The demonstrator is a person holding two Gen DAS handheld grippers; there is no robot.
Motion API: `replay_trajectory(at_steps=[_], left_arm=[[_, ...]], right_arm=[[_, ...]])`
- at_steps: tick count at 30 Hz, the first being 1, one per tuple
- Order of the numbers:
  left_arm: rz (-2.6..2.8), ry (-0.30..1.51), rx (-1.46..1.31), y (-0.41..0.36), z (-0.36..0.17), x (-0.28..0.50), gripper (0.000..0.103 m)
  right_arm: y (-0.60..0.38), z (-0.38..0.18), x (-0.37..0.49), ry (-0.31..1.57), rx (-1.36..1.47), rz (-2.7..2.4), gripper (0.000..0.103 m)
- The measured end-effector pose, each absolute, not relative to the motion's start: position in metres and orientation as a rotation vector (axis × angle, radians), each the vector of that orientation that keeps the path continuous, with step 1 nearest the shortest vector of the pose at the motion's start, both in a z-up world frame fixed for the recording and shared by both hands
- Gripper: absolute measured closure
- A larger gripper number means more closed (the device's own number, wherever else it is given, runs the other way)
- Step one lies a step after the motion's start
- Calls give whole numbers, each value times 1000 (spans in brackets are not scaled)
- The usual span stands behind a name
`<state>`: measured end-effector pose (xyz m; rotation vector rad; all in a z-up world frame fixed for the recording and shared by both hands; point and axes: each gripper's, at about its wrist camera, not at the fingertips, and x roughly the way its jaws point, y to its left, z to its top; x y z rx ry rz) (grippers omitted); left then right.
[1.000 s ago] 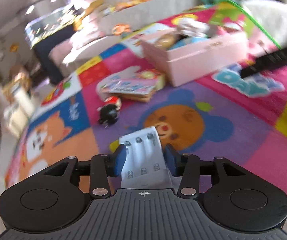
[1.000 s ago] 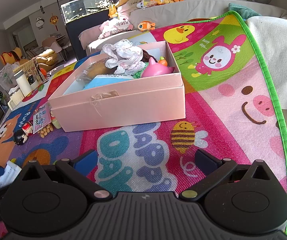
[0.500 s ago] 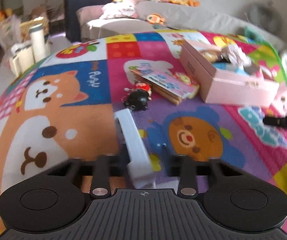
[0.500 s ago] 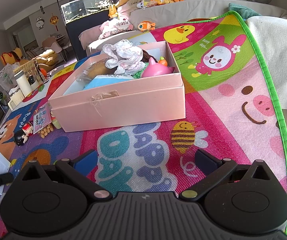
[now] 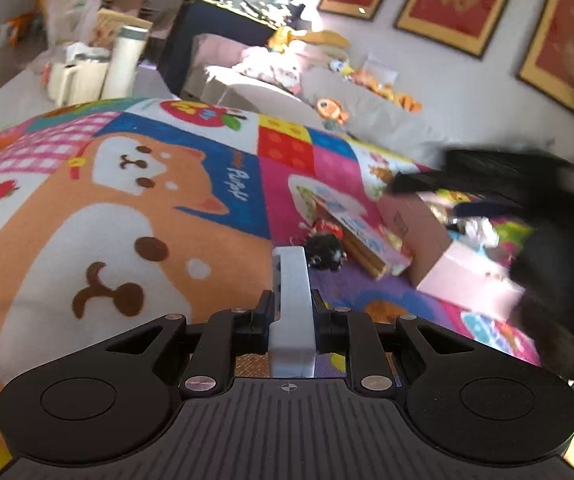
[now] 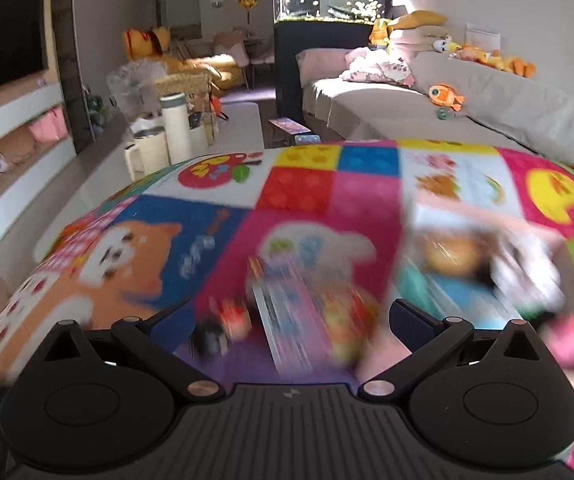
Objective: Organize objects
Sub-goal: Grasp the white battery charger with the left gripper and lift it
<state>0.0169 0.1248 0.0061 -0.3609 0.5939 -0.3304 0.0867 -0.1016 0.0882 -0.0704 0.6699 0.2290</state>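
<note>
From the left wrist view, my left hand-held gripper (image 5: 291, 312) is clamped edge-on around the flat white plastic battery holder (image 5: 293, 304), which stands upright between the pads and sticks out past them. It hangs over the colourful cartoon play mat (image 5: 135, 216). The pale pink cardboard box (image 5: 447, 264) sits off to the right on the mat, with the small black-and-red toy figure (image 5: 324, 249) and the flat picture book (image 5: 371, 246) lying between me and it. A dark blur, probably the other tool, crosses above the box. To do this well I would keep the squeeze firm, swing right, clear the near wall of the box and only let go once the holder is over a free spot inside.

From the right wrist view, my right hand-held gripper (image 6: 293, 320) stands wide with nothing between its blue pads (image 6: 411, 322). The near mat is badly smeared, so I can only guess that the figure and book lie just beyond the fingertips and the pink box to the right. I would keep this hand out of the box opening while the left delivers.
</note>
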Motion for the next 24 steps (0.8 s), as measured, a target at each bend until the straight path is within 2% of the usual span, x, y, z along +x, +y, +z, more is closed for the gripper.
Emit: replay_trajectory(at_steps=[5, 7, 10, 11, 13, 15, 19, 24], left_arm=[[-333, 561, -396, 130, 6, 14, 83], [-335, 557, -407, 132, 6, 15, 83], [-336, 563, -438, 136, 3, 16, 83], [-335, 566, -451, 138, 3, 17, 83], [-332, 572, -468, 140, 1, 18, 83], [-331, 574, -474, 141, 1, 18, 83], [-328, 576, -456, 138, 2, 18, 83], [-340, 583, -401, 129, 6, 15, 83]], right_arm=[[-51, 57, 166, 758, -136, 146, 19], [-40, 40, 181, 799, -160, 137, 31], [-32, 27, 174, 818, -205, 168, 43], [-32, 27, 163, 810, -219, 198, 44], [-33, 29, 140, 802, -253, 258, 57], [-39, 32, 114, 811, -264, 327, 65], [-60, 30, 57, 833, -283, 398, 71], [-105, 30, 3, 801, -269, 346, 73]])
